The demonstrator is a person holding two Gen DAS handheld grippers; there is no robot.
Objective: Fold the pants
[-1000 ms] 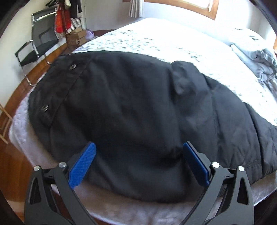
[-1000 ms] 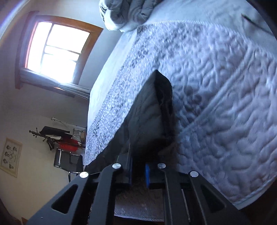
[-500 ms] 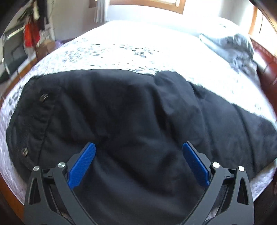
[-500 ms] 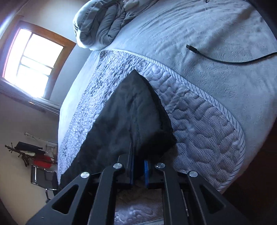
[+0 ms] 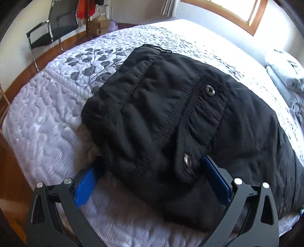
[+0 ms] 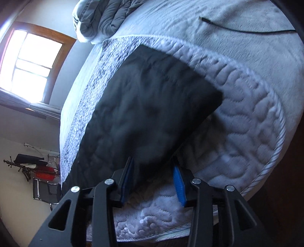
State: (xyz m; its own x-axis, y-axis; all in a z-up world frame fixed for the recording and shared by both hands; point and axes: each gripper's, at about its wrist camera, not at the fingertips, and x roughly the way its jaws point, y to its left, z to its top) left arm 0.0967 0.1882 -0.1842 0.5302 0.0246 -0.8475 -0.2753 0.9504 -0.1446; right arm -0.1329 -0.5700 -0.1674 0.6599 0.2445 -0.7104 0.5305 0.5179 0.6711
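Black pants (image 5: 171, 121) lie on a quilted bed cover (image 5: 43, 117). The left wrist view shows the waistband end with a snap button (image 5: 209, 92). My left gripper (image 5: 152, 182) is open, its blue pads either side of the waistband corner near the bed's front edge. The right wrist view shows the leg end of the pants (image 6: 148, 114), its cuff corner lifted slightly off the cover. My right gripper (image 6: 153, 180) is open, its pads either side of the leg's near edge.
A folded grey duvet (image 6: 106, 17) lies at the head of the bed. A black cable (image 6: 247, 28) lies on the plush blanket (image 6: 247, 49). A black chair (image 5: 55, 28) and boxes (image 5: 98, 26) stand on the wood floor beside the bed. Windows are behind.
My right gripper has opened and let go of the pant leg. My left gripper has moved left to the waistband end, still open.
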